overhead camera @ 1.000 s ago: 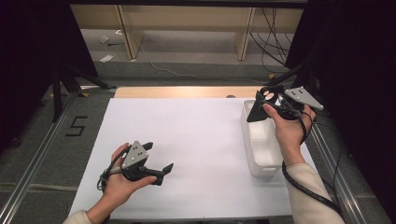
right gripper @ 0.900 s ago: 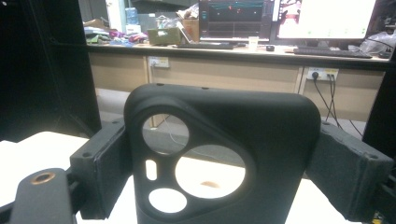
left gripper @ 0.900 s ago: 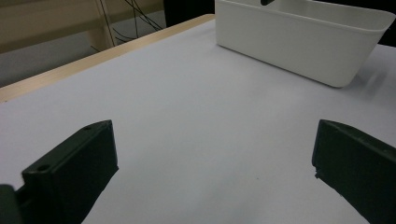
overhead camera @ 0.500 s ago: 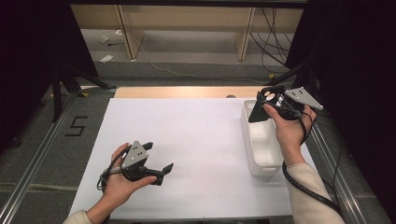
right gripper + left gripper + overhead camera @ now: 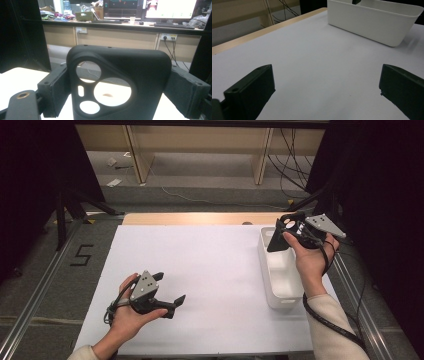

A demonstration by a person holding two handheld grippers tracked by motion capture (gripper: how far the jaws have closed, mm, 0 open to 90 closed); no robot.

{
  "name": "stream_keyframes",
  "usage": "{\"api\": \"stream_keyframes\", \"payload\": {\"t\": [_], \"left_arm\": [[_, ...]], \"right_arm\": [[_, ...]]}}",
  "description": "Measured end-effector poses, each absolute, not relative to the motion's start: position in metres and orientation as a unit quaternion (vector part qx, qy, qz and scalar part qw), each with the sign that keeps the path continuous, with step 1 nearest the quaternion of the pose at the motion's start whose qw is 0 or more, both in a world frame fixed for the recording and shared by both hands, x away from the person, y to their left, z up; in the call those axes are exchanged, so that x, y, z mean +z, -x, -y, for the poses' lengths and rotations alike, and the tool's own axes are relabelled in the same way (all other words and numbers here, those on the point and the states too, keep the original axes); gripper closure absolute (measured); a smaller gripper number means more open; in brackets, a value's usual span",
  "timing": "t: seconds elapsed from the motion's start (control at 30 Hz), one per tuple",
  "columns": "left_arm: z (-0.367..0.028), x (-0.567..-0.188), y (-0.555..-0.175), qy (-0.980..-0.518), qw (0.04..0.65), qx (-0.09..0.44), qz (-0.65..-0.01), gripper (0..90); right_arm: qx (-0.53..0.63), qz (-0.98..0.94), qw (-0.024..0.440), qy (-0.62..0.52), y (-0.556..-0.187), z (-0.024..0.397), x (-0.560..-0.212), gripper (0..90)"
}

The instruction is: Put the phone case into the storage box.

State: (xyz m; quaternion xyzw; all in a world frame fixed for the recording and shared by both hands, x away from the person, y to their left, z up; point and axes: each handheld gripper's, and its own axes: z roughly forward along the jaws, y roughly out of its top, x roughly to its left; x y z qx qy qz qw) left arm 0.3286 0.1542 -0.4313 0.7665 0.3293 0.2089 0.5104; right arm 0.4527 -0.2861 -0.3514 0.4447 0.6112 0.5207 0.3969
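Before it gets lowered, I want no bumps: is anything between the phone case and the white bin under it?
Nothing visible. The right gripper holds the phone case above the white bin, whose visible inside looks empty.

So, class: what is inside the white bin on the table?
The white bin looks bare inside where its floor shows. The right gripper holds a black phone case above its far end, hiding that corner. The left gripper, jaws open, rests apart on the table.

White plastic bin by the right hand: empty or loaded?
Empty as far as visible: the white plastic bin shows bare floor in the high view; the black phone case sits clamped in the right gripper above it.
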Motion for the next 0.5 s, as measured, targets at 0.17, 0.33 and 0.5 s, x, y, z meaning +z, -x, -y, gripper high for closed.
{"api": "stream_keyframes", "payload": {"t": [0.17, 0.33, 0.5], "left_arm": [[-0.1541, -0.4314, -0.3287, -0.766, 0.510, 0.209, -0.329, 0.0], [-0.1540, -0.4320, -0.3293, -0.767, 0.510, 0.209, -0.328, 0.0], [-0.1543, -0.4322, -0.3299, -0.768, 0.510, 0.208, -0.328, 0.0]], "right_arm": [[0.518, -0.613, 0.395, -0.446, -0.4533, 0.2863, -0.3526, 15.0], [0.517, -0.614, 0.395, -0.447, -0.4551, 0.2875, -0.3539, 15.0], [0.515, -0.616, 0.394, -0.448, -0.4575, 0.2886, -0.3555, 15.0]]}}
